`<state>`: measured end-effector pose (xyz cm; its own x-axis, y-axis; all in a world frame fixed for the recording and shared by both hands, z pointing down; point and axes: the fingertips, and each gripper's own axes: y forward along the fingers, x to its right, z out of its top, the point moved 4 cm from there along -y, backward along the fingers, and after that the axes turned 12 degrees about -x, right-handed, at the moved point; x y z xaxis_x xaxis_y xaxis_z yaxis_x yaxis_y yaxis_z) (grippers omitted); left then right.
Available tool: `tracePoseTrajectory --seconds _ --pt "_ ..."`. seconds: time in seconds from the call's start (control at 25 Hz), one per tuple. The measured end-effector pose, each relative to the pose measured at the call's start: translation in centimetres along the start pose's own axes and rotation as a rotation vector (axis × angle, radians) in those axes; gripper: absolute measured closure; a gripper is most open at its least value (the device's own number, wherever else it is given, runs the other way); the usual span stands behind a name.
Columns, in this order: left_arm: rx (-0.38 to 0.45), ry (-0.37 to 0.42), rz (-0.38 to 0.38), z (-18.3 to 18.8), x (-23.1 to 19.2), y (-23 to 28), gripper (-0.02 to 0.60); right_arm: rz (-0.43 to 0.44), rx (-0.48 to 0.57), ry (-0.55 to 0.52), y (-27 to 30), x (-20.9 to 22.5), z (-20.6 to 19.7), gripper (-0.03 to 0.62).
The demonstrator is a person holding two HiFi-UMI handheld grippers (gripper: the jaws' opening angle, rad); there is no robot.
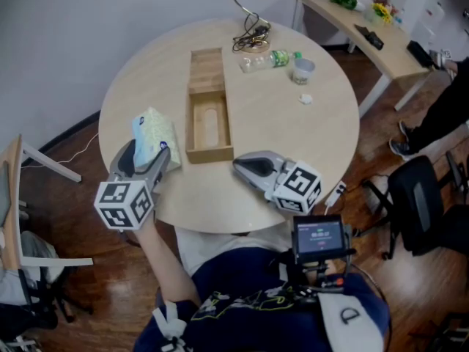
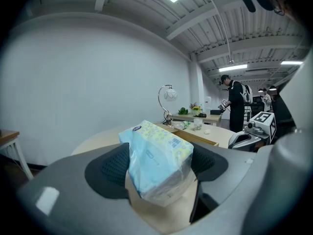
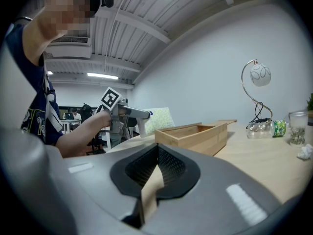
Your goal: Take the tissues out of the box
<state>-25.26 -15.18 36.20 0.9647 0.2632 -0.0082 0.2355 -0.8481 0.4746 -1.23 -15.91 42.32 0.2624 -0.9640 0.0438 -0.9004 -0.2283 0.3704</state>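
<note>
- My left gripper [image 1: 149, 158] pinches the tissue pack [image 1: 152, 132] between its 2 fingers. The fingers squeeze the near end of the pack, 1 on each side.
- The pack is out of the wooden box [image 1: 209, 155]. It sits over the left part of the round table [image 1: 293, 138], just left of the box. I cannot tell if the pack touches the table.
- The far end of the pack sticks out past my fingers and tips up a little.
- The box is open and has nothing in it. Its lid [image 1: 207, 68] lies at the far end of the box.
- My right gripper [image 1: 240, 167] has its 2 fingers pressed together, with nothing between them. It is low over the near part of the table, near the box's near right corner, but apart from it.
- Far off on the table are a lamp [image 1: 253, 20], a bottle [image 1: 270, 59] on its side, a cup [image 1: 303, 70] and a small white scrap [image 1: 305, 99]. None of them is near my fingers.
- My left arm comes up from the near edge. That gripper points away from me and a bit down. My right gripper points left, at the box.
</note>
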Motion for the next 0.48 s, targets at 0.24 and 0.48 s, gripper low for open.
tracePoseTrajectory --seconds 0.24,0.48 --pt "-0.028 -0.002 -0.008 -0.8 0.0 0.7 0.209 -0.009 0.006 0.011 -0.1 -0.1 0.5 0.597" --pt "-0.056 -0.014 -0.018 -2.0 0.1 1.5 0.209 -0.004 0.008 0.004 0.0 -0.1 0.2 0.597"
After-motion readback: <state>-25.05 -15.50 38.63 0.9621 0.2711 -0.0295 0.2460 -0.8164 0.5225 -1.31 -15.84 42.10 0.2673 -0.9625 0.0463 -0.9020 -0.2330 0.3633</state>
